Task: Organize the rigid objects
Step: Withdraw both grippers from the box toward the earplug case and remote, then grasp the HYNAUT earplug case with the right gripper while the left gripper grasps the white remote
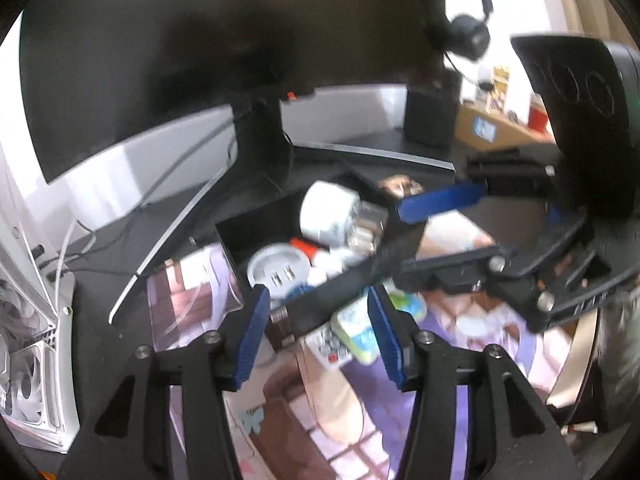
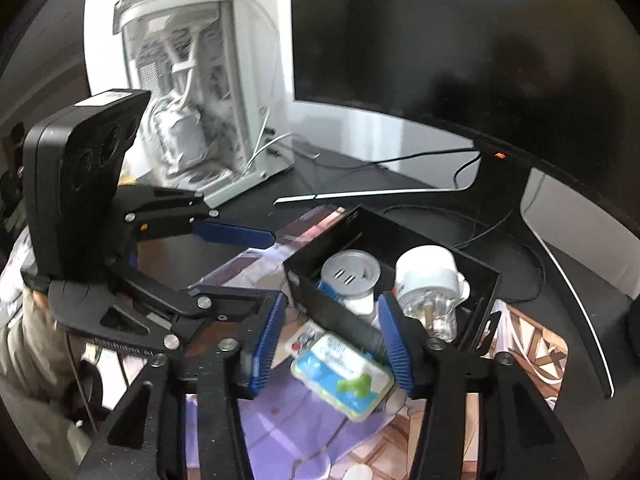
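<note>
A black open box (image 1: 332, 292) sits on a printed desk mat (image 1: 192, 292). It holds a white round plug hub (image 1: 278, 268), a white cylinder (image 1: 328, 212) and a clear plastic piece (image 1: 366, 224). In front of it lie a wipes pack (image 1: 356, 328) and a small remote (image 1: 330, 348). My left gripper (image 1: 320, 336) hovers open above the box's near corner, pads clear of it. My right gripper (image 2: 332, 344) is open too, over the box's (image 2: 340, 312) near wall and the wipes pack (image 2: 344, 376). Each gripper shows in the other's view: right (image 1: 408, 238), left (image 2: 276, 266).
A large dark monitor (image 1: 200, 60) on a V-shaped stand (image 1: 260, 140) rises behind the box. A white computer case (image 2: 200, 100) stands at the left of the desk, with cables (image 2: 460, 168) trailing. Headphones (image 1: 468, 36) hang at the back right above a cardboard box (image 1: 488, 128).
</note>
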Action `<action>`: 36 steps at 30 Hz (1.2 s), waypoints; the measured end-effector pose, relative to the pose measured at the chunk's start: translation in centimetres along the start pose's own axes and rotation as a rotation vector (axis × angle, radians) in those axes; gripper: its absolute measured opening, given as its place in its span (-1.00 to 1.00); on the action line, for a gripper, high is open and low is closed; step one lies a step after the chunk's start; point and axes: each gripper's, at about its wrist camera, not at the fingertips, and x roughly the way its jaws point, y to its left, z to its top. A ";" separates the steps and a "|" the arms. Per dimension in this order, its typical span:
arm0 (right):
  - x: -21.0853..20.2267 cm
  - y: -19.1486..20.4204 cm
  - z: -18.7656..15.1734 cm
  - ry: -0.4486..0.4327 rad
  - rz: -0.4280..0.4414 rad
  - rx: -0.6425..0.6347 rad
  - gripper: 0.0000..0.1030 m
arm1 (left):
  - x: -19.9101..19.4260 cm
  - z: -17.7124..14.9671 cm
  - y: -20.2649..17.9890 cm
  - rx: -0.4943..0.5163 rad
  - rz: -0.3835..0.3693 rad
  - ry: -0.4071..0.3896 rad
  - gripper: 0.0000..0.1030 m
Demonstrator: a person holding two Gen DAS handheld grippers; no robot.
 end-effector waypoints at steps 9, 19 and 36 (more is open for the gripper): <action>3.1 0.7 -2.0 0.146 0.037 -0.064 0.00 | 1.8 -3.3 0.0 0.008 -0.055 0.105 0.00; 6.6 0.8 -3.7 0.222 0.033 -0.132 0.14 | 4.9 -5.2 -0.9 0.027 -0.079 0.195 0.00; 8.7 1.1 -4.6 0.229 0.029 -0.215 0.64 | 5.7 -5.9 -0.5 0.044 -0.091 0.247 0.00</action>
